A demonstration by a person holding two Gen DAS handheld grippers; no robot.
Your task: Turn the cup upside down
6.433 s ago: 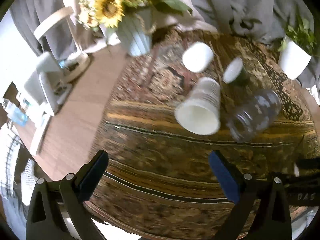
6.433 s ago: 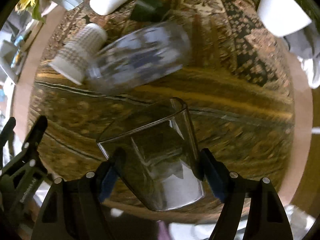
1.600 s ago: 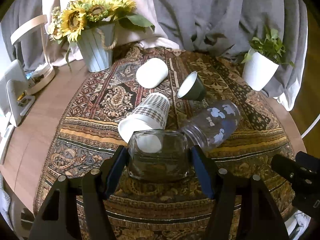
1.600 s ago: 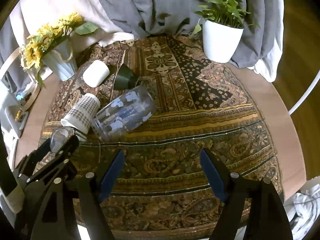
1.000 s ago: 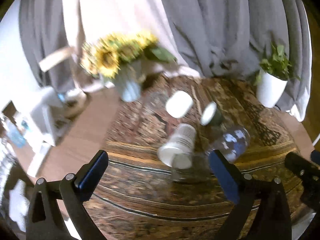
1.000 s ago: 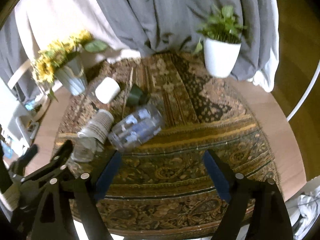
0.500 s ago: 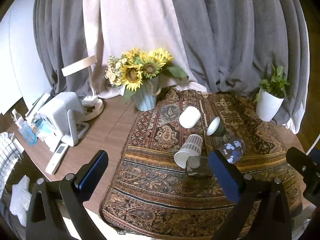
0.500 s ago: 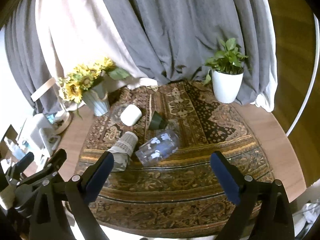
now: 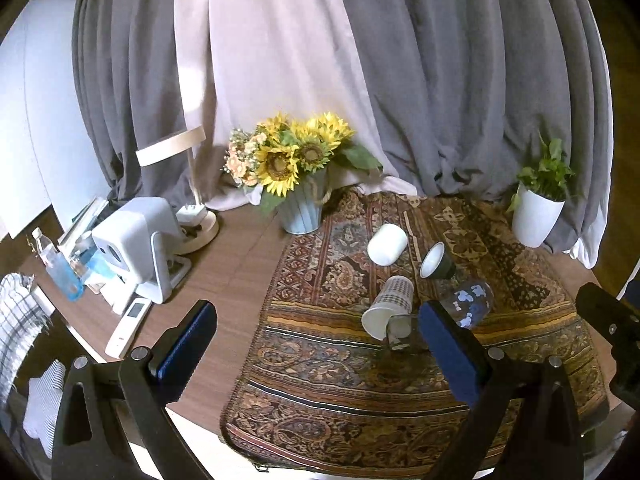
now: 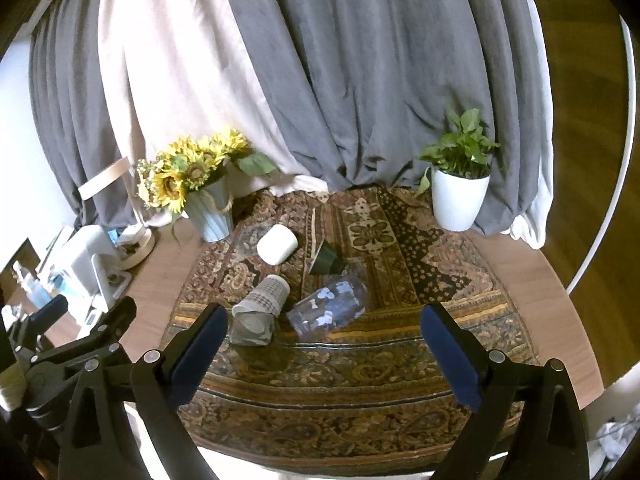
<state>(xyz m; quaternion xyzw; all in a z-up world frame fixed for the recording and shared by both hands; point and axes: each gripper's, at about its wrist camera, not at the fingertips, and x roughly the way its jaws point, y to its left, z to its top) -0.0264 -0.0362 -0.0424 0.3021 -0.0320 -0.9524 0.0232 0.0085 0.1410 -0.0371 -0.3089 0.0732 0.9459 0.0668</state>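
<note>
With both grippers now withdrawn high above the rug, left gripper and right gripper spread wide and empty, the released glass stands inverted beside the checked cup, so the flip appears complete.

Left tongs and right tongs agape, empty, aloft.

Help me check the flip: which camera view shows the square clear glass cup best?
The right wrist view: the clear glass cup stands unobstructed on the rug, beside the checked paper cup. In the left wrist view the left gripper has a finger hiding part of the glass, so only a sliver shows.
</note>
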